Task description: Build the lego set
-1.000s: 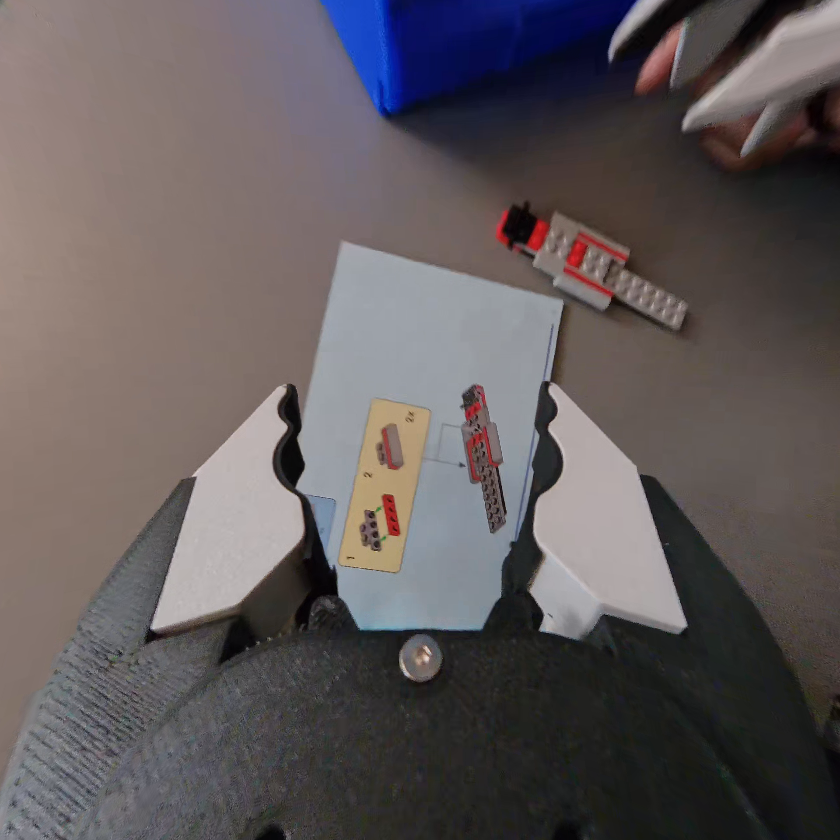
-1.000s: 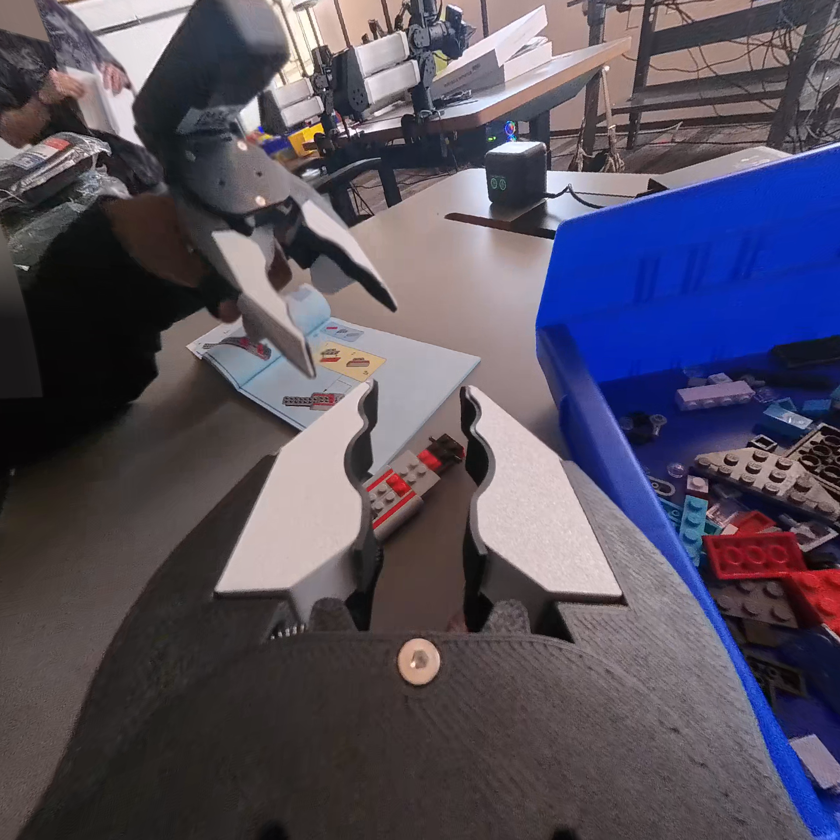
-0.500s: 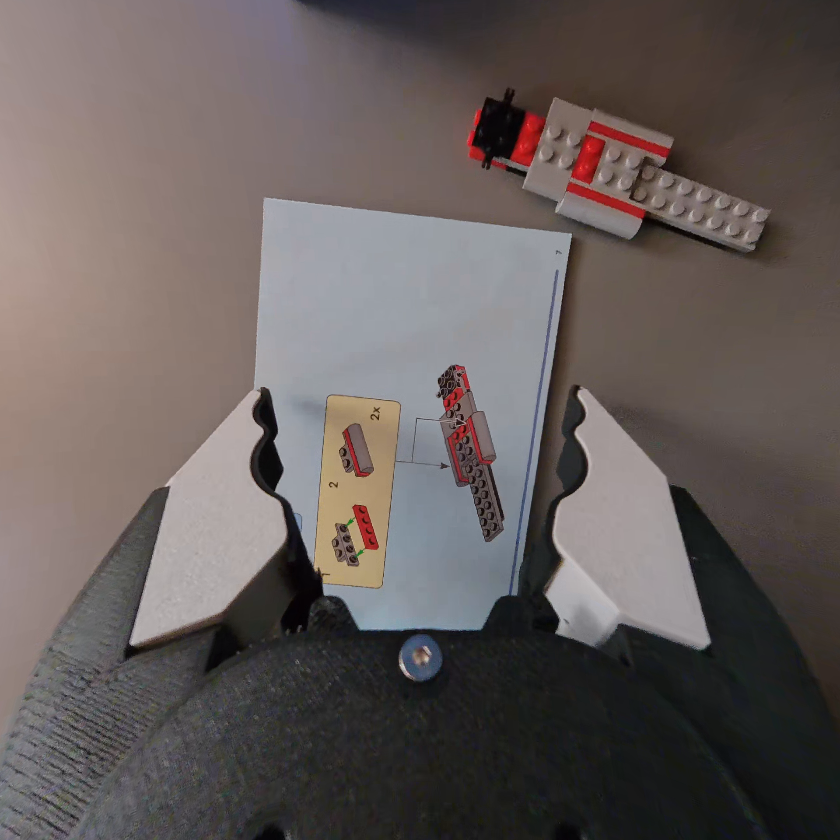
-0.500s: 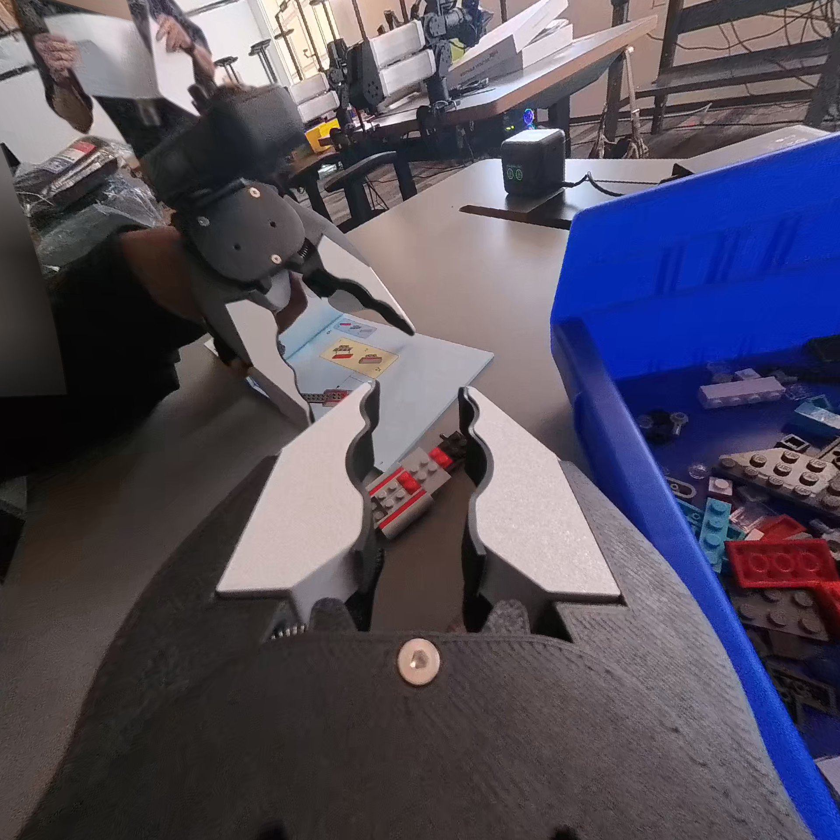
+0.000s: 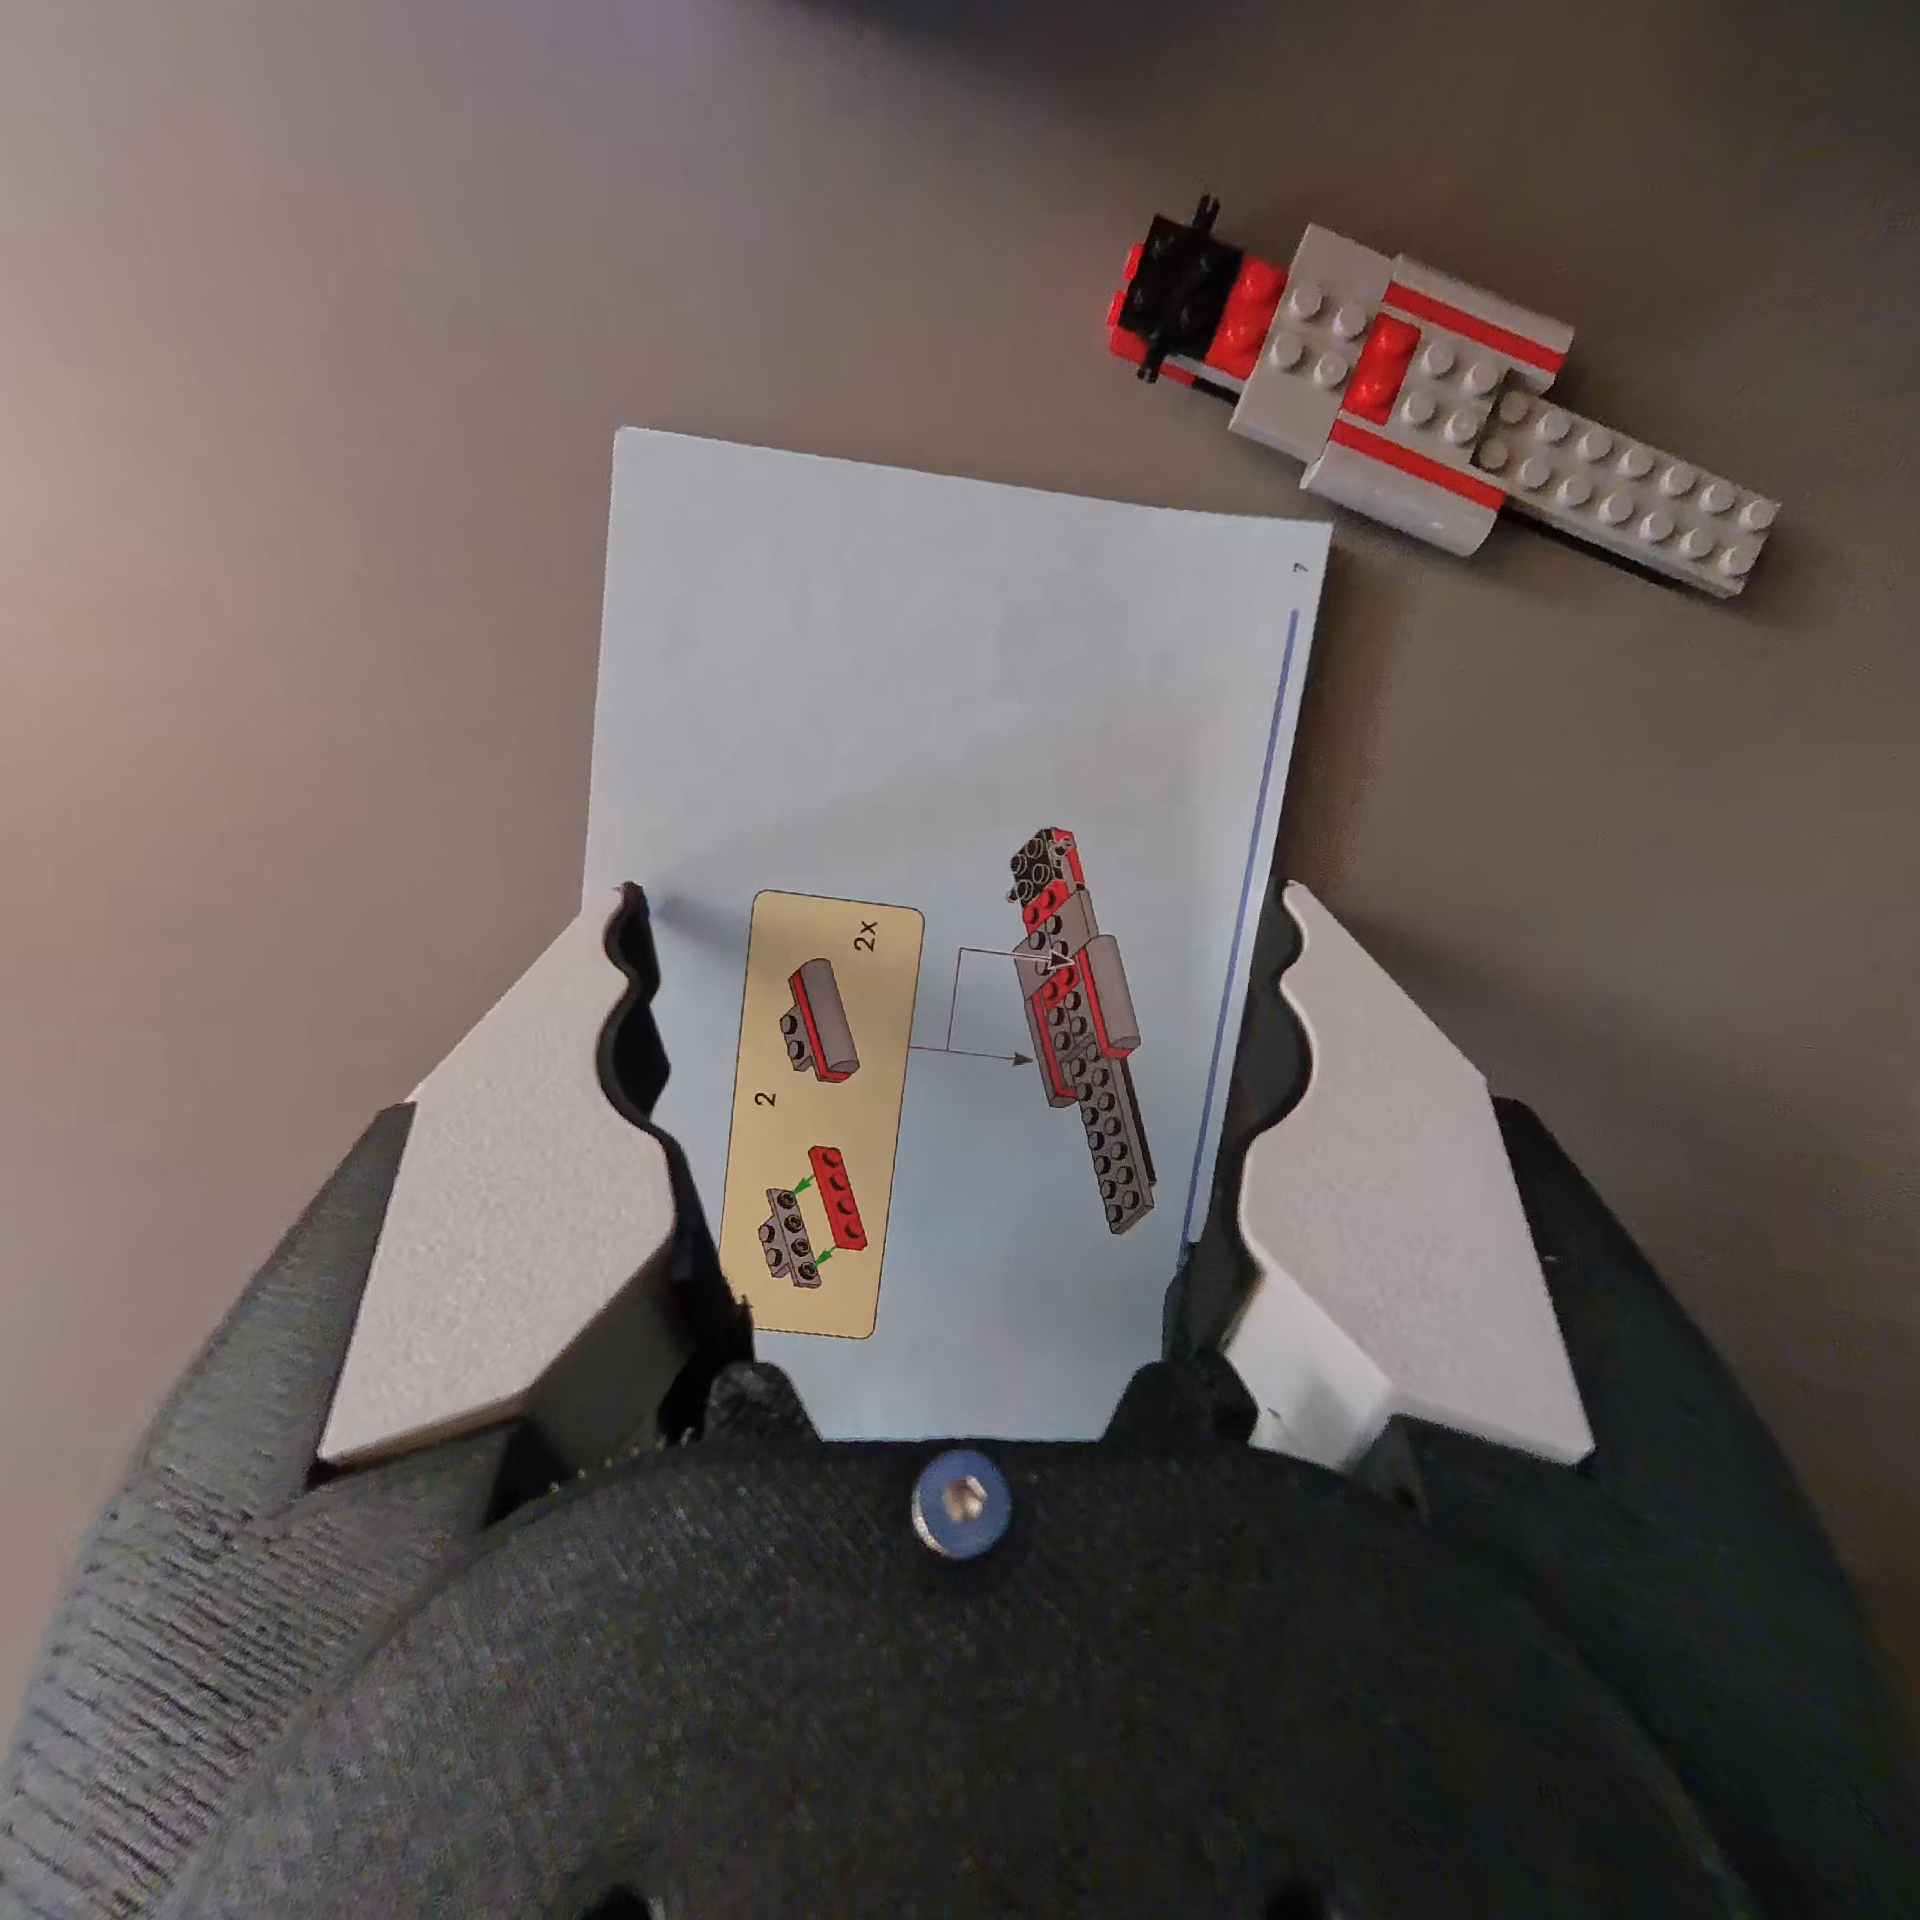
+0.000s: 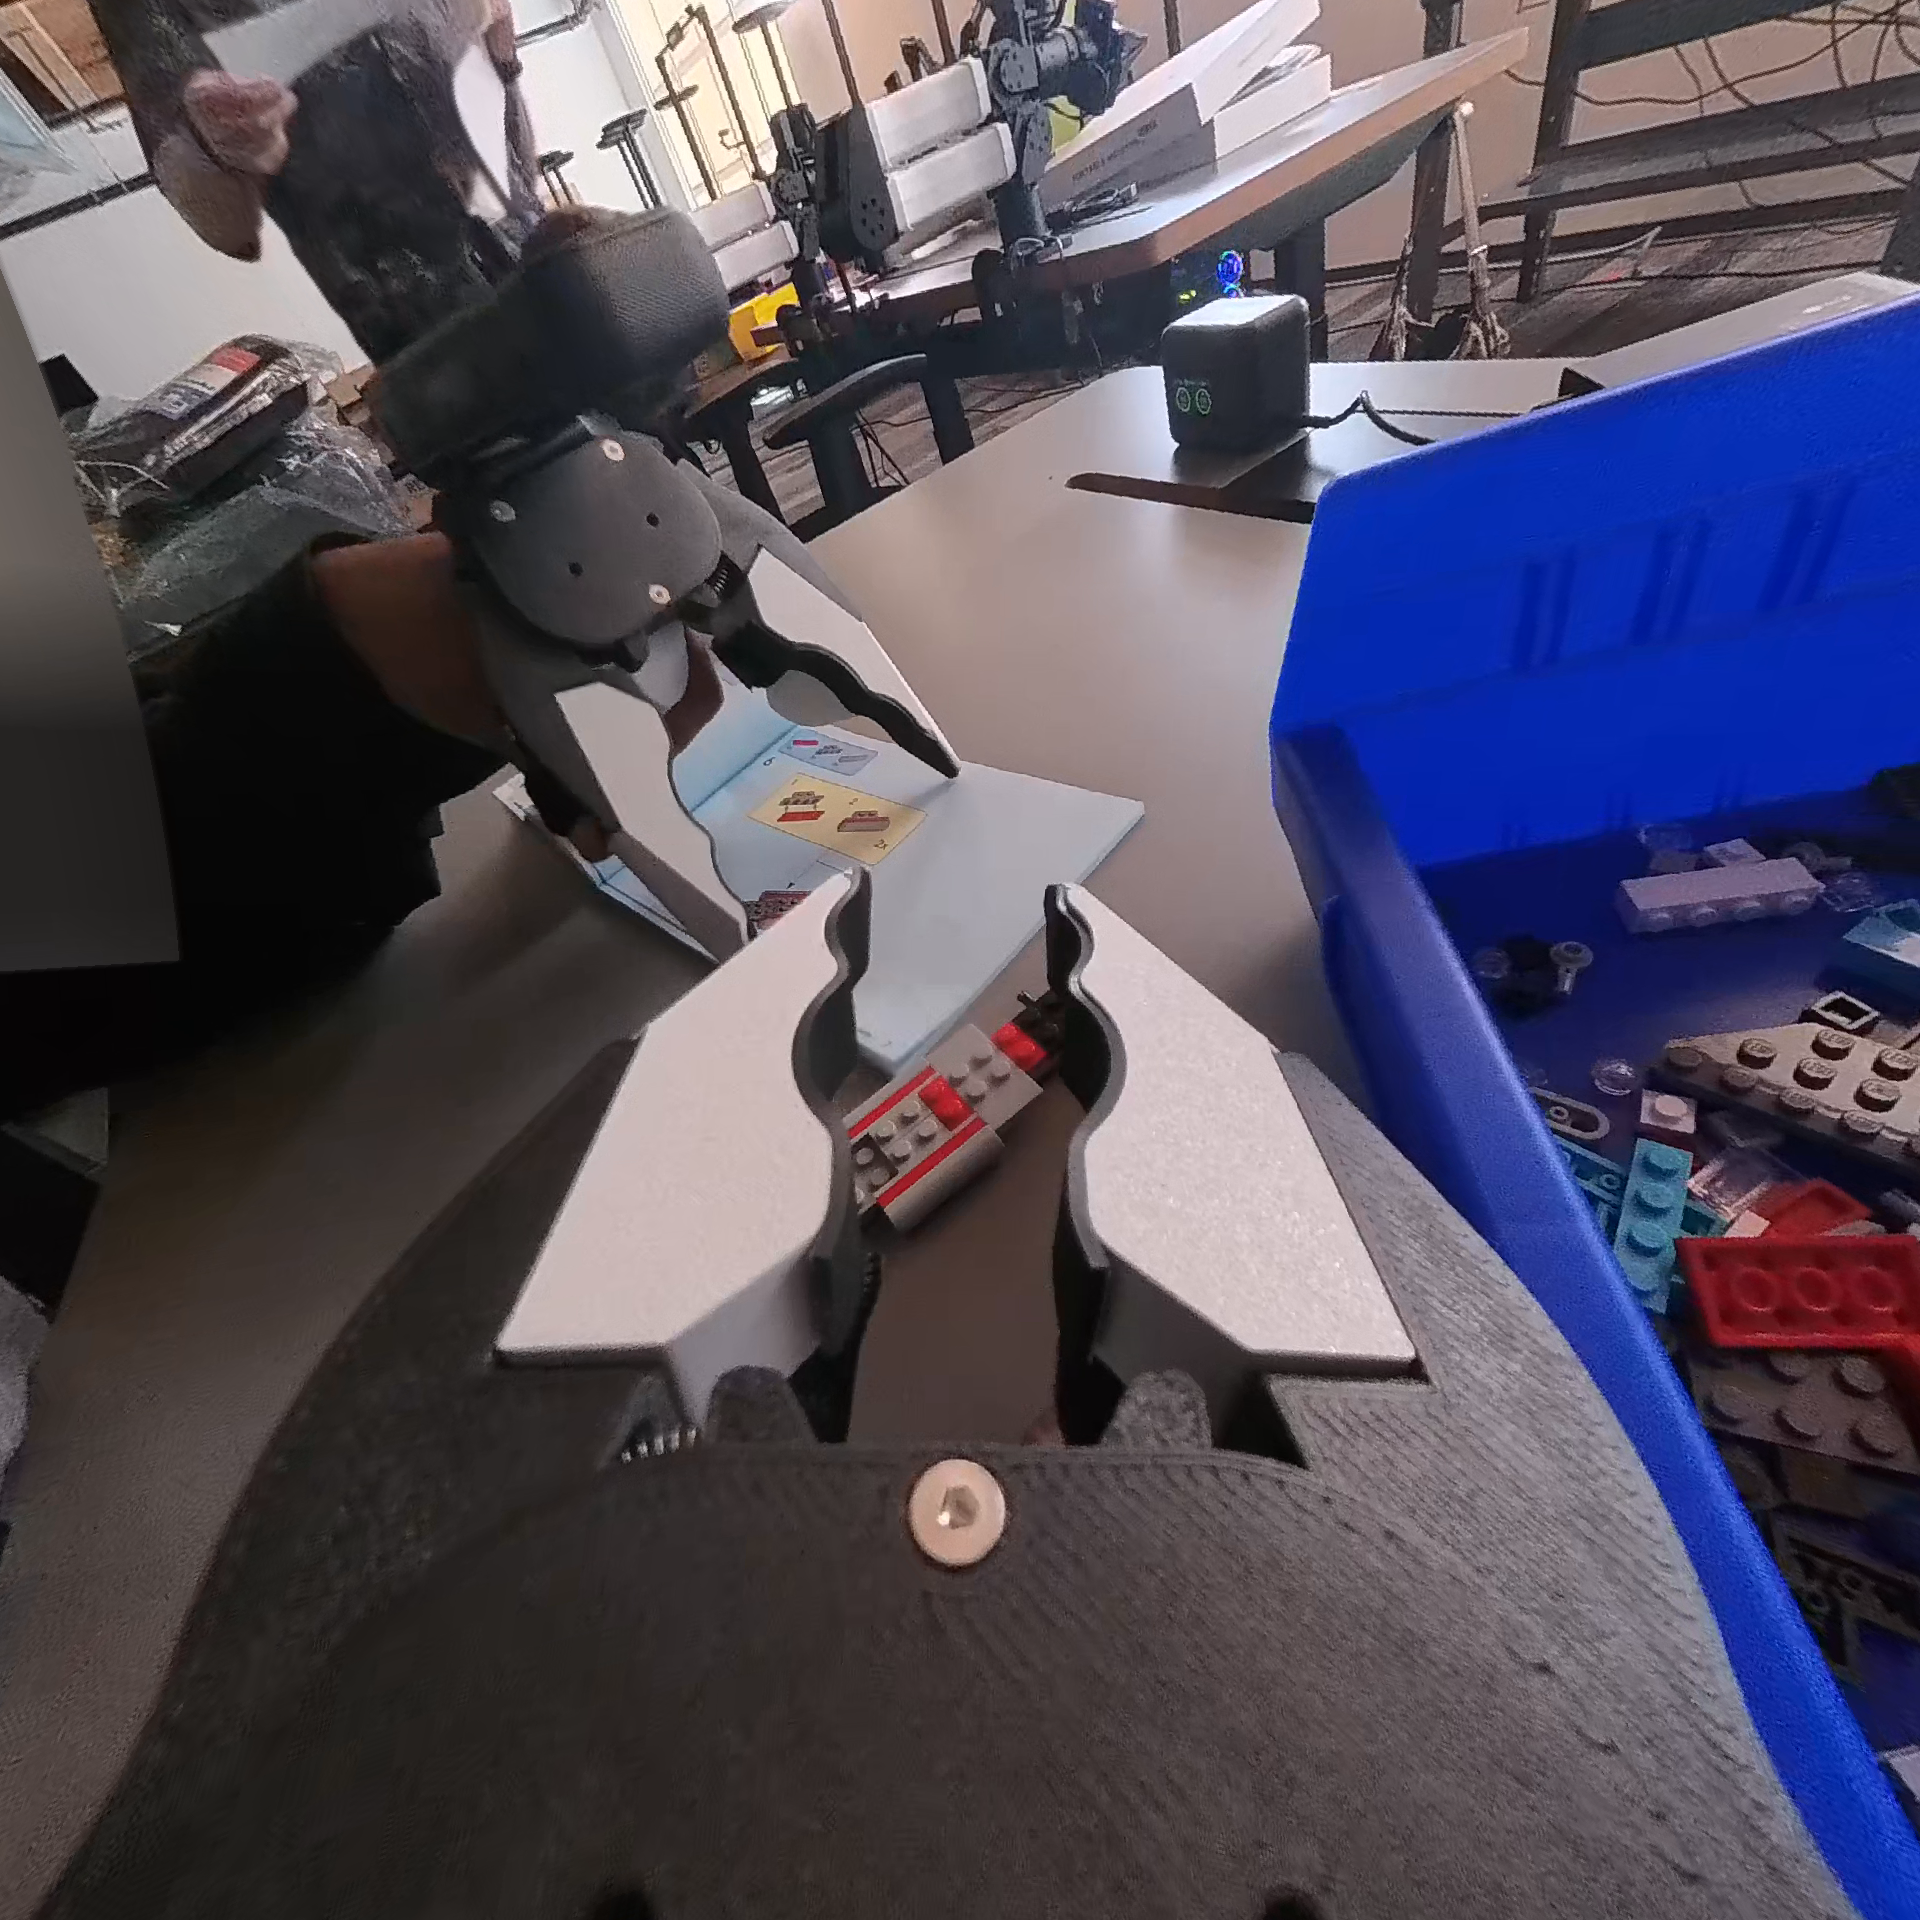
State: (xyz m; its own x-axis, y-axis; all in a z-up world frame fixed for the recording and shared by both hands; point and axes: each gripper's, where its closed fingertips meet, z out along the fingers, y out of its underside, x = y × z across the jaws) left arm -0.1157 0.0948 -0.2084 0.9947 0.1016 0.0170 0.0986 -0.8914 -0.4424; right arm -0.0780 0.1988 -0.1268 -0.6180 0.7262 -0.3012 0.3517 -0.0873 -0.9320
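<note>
A partly built grey, red and black lego model (image 5: 1434,395) lies on the dark table, up and to the right of the open light-blue instruction booklet (image 5: 935,675). My left gripper (image 5: 956,894) is open and empty, and hovers over the booklet's page with its fingers spread about as wide as the page. In the right wrist view my right gripper (image 6: 956,888) is open and empty, with the model (image 6: 935,1122) on the table seen between its fingers. The left gripper (image 6: 821,831) shows there above the booklet (image 6: 987,862).
A blue bin (image 6: 1558,644) with several loose bricks (image 6: 1818,1143) stands at the right, close to the right gripper. A black cube device (image 6: 1236,369) with a cable sits at the table's far side. A person's hand holds the left gripper. Other desks stand behind. Left tips to right tips: about 15 cm.
My left gripper has opened wider and come down closer over the booklet; the blue bin and the right gripper have left its view. The right gripper has barely moved.
</note>
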